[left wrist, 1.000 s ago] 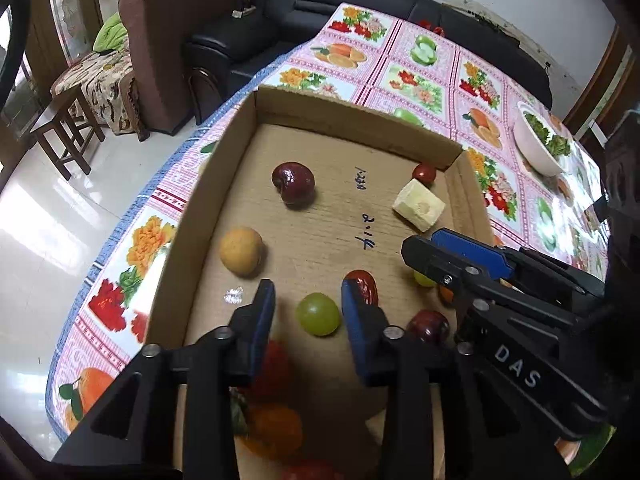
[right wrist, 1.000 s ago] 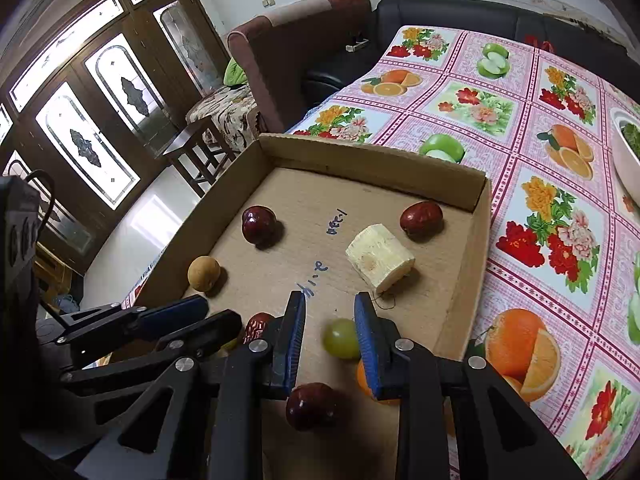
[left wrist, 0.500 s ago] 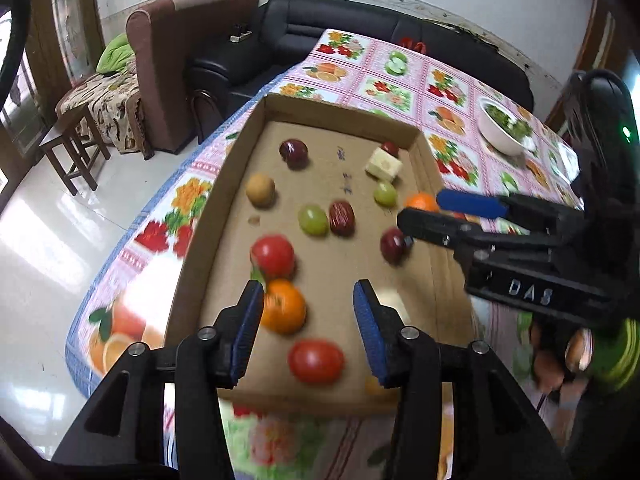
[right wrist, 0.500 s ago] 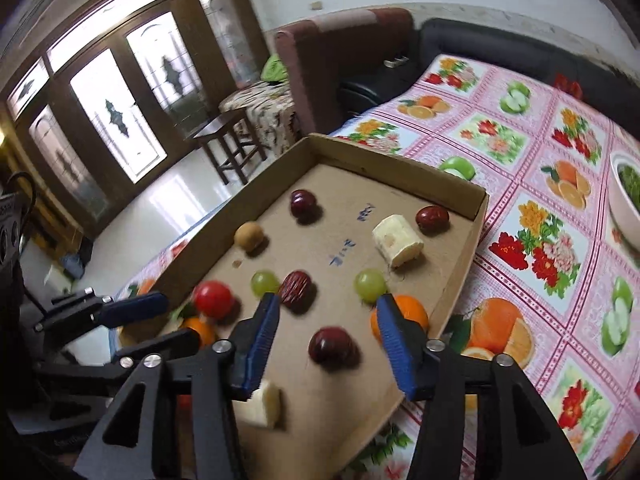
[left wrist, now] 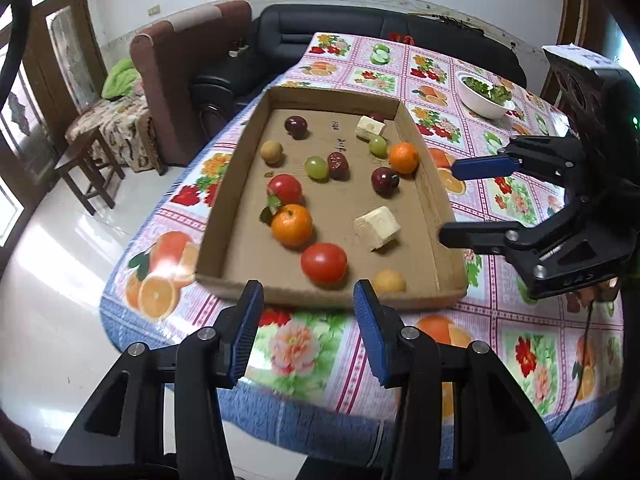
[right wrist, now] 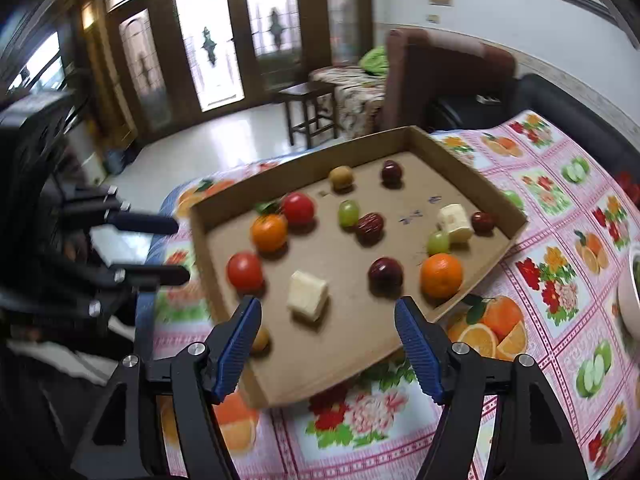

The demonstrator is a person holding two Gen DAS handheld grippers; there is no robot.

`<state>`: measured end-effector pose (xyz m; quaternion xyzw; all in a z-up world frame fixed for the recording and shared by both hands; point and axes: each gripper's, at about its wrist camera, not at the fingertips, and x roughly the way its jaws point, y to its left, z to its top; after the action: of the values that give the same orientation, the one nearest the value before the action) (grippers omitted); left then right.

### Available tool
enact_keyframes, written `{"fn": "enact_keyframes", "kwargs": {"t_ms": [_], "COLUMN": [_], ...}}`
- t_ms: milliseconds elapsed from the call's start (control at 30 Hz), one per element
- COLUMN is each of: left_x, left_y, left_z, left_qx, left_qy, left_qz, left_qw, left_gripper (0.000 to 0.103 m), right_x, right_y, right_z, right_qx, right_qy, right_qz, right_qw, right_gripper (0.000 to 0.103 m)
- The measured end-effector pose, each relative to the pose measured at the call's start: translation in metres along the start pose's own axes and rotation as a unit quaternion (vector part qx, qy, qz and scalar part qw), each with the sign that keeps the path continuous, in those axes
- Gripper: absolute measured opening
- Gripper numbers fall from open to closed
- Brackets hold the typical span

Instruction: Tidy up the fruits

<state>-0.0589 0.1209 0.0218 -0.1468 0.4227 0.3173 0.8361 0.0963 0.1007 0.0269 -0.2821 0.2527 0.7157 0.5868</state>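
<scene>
A shallow cardboard tray [left wrist: 236,160] [right wrist: 460,160] on the table holds two tomatoes [left wrist: 324,263], two oranges [left wrist: 292,225], green grapes [left wrist: 316,167], dark red fruits [left wrist: 385,179], yellow-brown round fruits [left wrist: 272,151] and pale cut chunks [left wrist: 377,227]. My left gripper [left wrist: 308,300] is open and empty, held back above the tray's near edge. My right gripper [right wrist: 328,316] is open and empty, above the tray's near right corner; it also shows in the left wrist view [left wrist: 460,204]. The left gripper shows in the right wrist view [right wrist: 168,248].
The table has a fruit-print cloth [left wrist: 520,200]. A white bowl of greens [left wrist: 484,98] stands at the far right. A black sofa [left wrist: 360,36], a brown armchair [left wrist: 180,80] and a wooden stool [left wrist: 84,168] stand beyond the table.
Both grippers have pulled back and up from inside the tray, and both have opened wider. The whole tray is now in view. The fruits have not moved.
</scene>
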Motion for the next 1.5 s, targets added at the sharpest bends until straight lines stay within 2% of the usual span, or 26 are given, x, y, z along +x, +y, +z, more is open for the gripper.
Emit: {"fn": "enact_keyframes", "kwargs": {"t_ms": [67, 200, 633, 1400, 1500], "left_x": [-0.005, -0.012, -0.019, -0.016, -0.016], "left_y": [0.0, -0.003, -0.014, -0.016, -0.016], "left_z": [-0.004, -0.011, -0.025, -0.023, -0.02], "left_qx": [0.0, 0.002, 0.018, 0.017, 0.016], "left_qy": [-0.007, -0.011, -0.007, 0.0, -0.008], "left_qz": [0.002, 0.001, -0.003, -0.007, -0.003], "left_qw": [1.0, 0.9999, 0.9998, 0.9998, 0.9998], "left_gripper": [0.057, 0.057, 0.057, 0.057, 0.057], "right_x": [-0.003, -0.009, -0.004, 0.007, 0.009], "right_y": [0.006, 0.013, 0.022, 0.04, 0.04], "right_z": [-0.004, -0.012, -0.028, -0.027, -0.027], "right_qx": [-0.026, -0.064, -0.095, -0.119, -0.117], "right_qy": [0.005, 0.013, 0.036, 0.052, 0.055], "right_qz": [0.005, 0.012, 0.017, 0.038, 0.037], "right_qw": [1.0, 0.998, 0.995, 0.991, 0.991], "right_gripper": [0.071, 0.071, 0.071, 0.071, 0.071]}}
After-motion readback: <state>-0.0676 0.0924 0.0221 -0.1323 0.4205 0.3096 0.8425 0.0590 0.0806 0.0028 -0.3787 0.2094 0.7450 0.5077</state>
